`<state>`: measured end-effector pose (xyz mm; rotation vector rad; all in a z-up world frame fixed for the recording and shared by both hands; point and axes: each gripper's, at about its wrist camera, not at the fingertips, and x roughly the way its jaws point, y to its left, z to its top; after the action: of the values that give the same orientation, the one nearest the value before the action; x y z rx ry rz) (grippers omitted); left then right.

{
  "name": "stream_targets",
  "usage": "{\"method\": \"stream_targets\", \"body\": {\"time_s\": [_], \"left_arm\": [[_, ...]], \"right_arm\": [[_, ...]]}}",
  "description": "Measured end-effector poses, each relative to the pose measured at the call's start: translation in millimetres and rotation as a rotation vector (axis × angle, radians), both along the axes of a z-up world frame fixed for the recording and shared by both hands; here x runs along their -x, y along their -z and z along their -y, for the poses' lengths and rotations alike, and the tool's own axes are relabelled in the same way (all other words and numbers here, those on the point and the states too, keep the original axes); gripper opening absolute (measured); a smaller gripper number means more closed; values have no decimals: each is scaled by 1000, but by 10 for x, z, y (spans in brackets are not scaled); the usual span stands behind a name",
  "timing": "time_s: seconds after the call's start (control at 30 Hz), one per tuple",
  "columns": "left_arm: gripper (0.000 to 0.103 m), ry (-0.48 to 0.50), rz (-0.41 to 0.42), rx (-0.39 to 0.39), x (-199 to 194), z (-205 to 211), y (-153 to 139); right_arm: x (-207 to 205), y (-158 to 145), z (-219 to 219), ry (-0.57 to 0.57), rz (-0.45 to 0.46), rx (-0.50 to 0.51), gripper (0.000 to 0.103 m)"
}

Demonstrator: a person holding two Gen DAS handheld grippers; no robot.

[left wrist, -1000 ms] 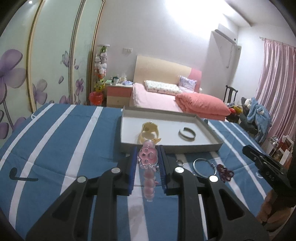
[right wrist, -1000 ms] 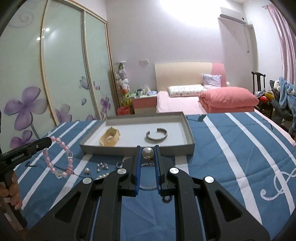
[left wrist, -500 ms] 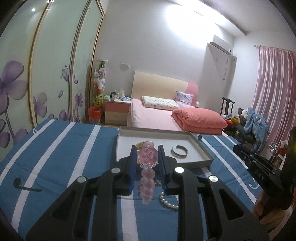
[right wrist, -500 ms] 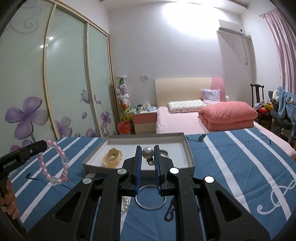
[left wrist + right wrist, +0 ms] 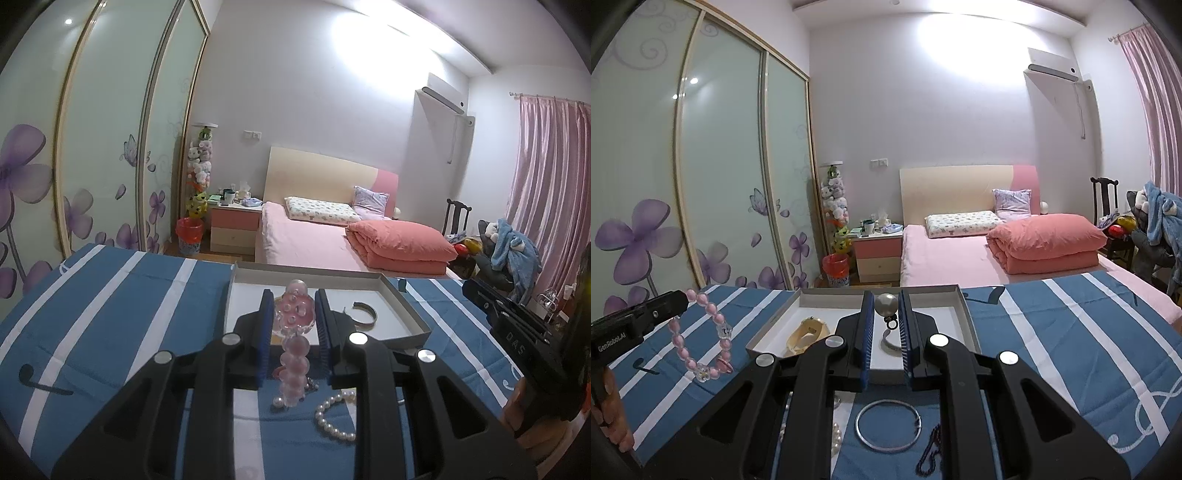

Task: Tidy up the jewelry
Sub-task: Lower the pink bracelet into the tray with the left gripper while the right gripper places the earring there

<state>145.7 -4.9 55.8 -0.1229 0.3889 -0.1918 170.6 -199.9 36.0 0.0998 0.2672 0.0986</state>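
With both grippers raised before the tray (image 5: pixel 964 306), the carry step is in hand. Left gripper (image 5: pixel 293 314) is clamped on the pink bracelet (image 5: pixel 701 343), which dangles over the cloth (image 5: pixel 110 314); right gripper (image 5: pixel 885 314) is pinched nearly closed on a pearl pendant (image 5: pixel 885 304). Next, I judge, each must reach over the tray rim, lower, then let go clear of the cuff (image 5: pixel 364 314).

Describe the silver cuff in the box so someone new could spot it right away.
On the blue striped cloth sits a shallow grey box. Inside lie two pieces: the silver cuff is the open metal band on the right, unlike the chunky cream bangle at left.
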Motion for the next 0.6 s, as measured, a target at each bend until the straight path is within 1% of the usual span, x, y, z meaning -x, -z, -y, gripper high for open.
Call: {"method": "stream_targets", "body": {"time_s": [0.13, 0.33, 0.6], "left_arm": [[23, 2, 5, -7, -152, 59, 10], [23, -2, -1, -13, -526, 137, 65], [23, 1, -16, -31, -969, 245, 126]], "right_arm": [[-154, 4, 5, -8, -5, 1, 14], [-413, 39, -11, -16, -19, 10, 14], [-768, 201, 10, -12, -65, -6, 14]]}}
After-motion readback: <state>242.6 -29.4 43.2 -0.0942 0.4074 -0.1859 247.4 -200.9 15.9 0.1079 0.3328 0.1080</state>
